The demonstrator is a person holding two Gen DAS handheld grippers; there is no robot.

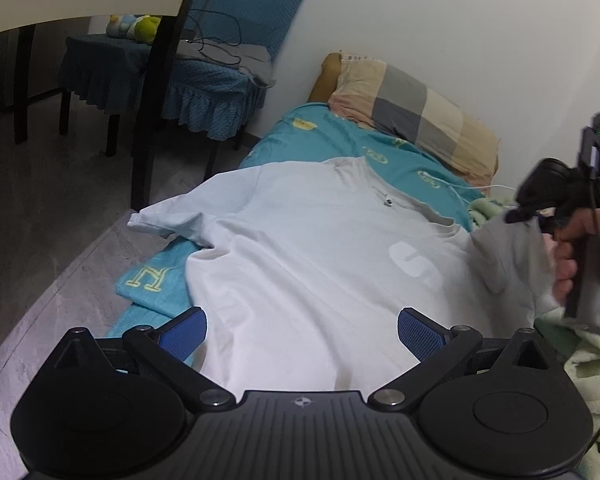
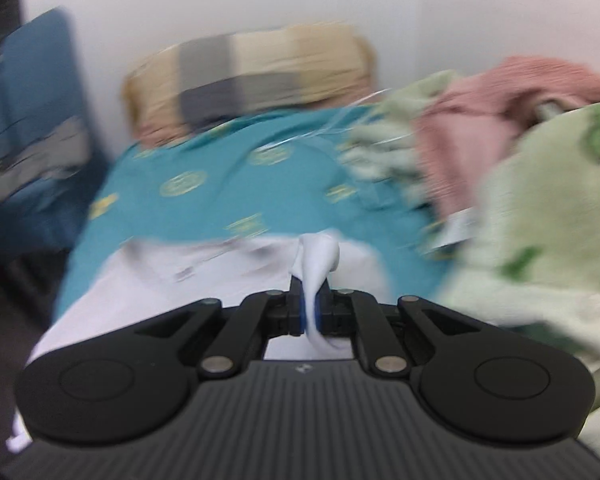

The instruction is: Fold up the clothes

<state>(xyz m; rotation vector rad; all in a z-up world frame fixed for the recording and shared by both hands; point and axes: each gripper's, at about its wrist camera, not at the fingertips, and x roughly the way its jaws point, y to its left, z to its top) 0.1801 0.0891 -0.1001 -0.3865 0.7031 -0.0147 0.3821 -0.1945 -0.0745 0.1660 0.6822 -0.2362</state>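
Garment under work: white T-shirt (image 1: 300, 248), spread front-up over a teal sheet (image 1: 340, 136), filling the centre of the left wrist view, collar toward the checked pillow (image 1: 416, 116) at upper right.

Left gripper (image 1: 302, 330) hovers above the hem at lower centre, jaws spread wide, nothing between them.

Right gripper (image 2: 309, 312) has its jaws closed tight on a pinch of white cloth; in the left wrist view this is the sleeve lifted at the right edge of the frame.

Right wrist view is heavily blurred, so the depth of the bite cannot be judged.

Risks, as judged:
- A shallow pinch may slip during the fold.
- With the hem unpinned, pulling the sleeve could drag the whole shirt askew.
- Green blanket (image 2: 540, 216) lies just beside the sleeve and could snag.
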